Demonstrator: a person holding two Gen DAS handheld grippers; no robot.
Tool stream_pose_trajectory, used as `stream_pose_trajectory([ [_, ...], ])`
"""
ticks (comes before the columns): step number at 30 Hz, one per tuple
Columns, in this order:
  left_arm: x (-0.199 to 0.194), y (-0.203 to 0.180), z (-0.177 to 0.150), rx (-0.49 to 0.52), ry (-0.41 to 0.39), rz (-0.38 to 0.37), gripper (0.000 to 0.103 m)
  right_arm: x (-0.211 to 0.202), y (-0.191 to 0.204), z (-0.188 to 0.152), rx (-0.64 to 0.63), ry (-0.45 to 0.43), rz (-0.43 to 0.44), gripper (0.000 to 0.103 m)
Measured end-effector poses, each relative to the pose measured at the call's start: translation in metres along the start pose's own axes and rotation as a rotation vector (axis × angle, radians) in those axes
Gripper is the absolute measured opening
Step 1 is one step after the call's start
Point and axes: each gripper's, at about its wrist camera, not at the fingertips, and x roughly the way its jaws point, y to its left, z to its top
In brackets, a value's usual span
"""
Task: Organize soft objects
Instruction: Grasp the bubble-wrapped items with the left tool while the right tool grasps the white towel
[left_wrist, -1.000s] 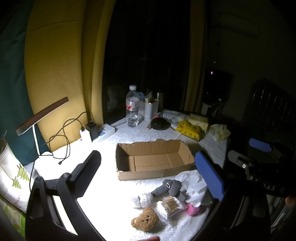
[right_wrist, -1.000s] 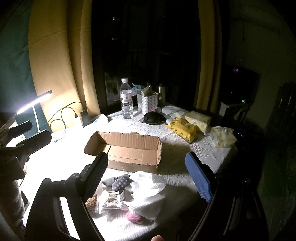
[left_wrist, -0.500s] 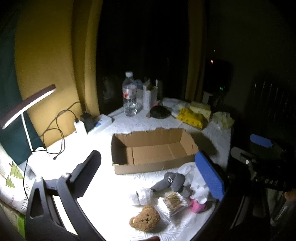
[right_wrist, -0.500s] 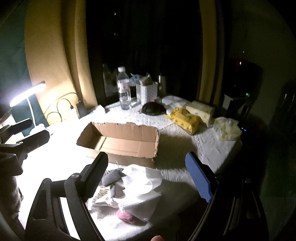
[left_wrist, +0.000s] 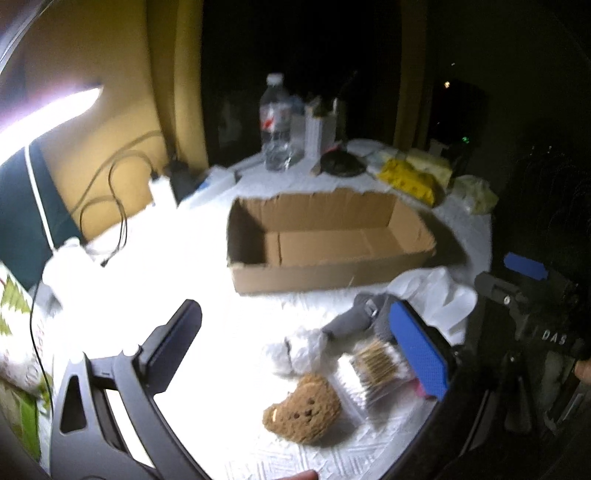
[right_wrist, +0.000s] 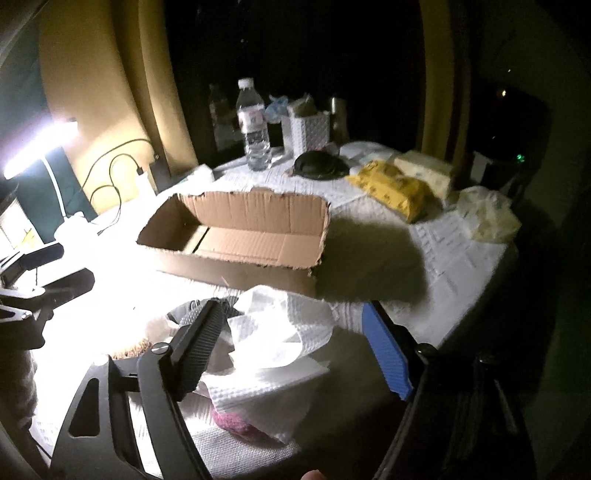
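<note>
Soft things sit in a heap on the near edge of the desk (left_wrist: 192, 258), just in front of the cardboard box (left_wrist: 325, 240), which is empty. Heap: brown sponge (left_wrist: 303, 411) nearest the left camera, clear pack of cotton swabs (left_wrist: 373, 365) touching it, grey sock (left_wrist: 354, 321) behind, crumpled white tissue (left_wrist: 299, 350) beside that, white paper towels (right_wrist: 280, 332) draped on top, pink fuzzy item (right_wrist: 236, 421) under the towels.

Left tongs (left_wrist: 295, 350) spread wide, nothing gripped, above the sponge/swab side of the heap. Right tongs (right_wrist: 295, 354) also apart, jaws just been closing a little, paper towels between them but pads not pressing.

Farther back: water bottle (right_wrist: 253, 129), white holder (right_wrist: 306, 129), dark round object (right_wrist: 319, 166), yellow pack (right_wrist: 395, 188). Lamp (right_wrist: 40, 147) glaring at left, cables (left_wrist: 110, 192) along the yellow wall. Both views motion-blurred.
</note>
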Motion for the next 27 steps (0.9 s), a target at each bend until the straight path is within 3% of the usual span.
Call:
stream_pose_trajectory([
  [7,0.035,0.009,-0.024,-0.012,0.111,0.042,0.102,0.029,-0.007,-0.009,0.004,0.047,0.035,0.066],
  [21,0.087,0.019,-0.035,-0.027,0.22,0.092,0.102,0.076,-0.018,-0.009,0.015,0.119,0.111,0.064],
  [23,0.09,0.019,-0.035,-0.028,0.225,0.084,0.101,0.08,-0.017,-0.009,0.018,0.123,0.125,0.058],
  [26,0.092,0.02,-0.035,-0.033,0.23,0.07,0.09,0.082,-0.016,-0.009,0.009,0.122,0.131,0.036],
  [27,0.094,0.02,-0.034,-0.033,0.232,0.063,0.086,0.082,-0.015,-0.009,0.003,0.118,0.135,0.024],
])
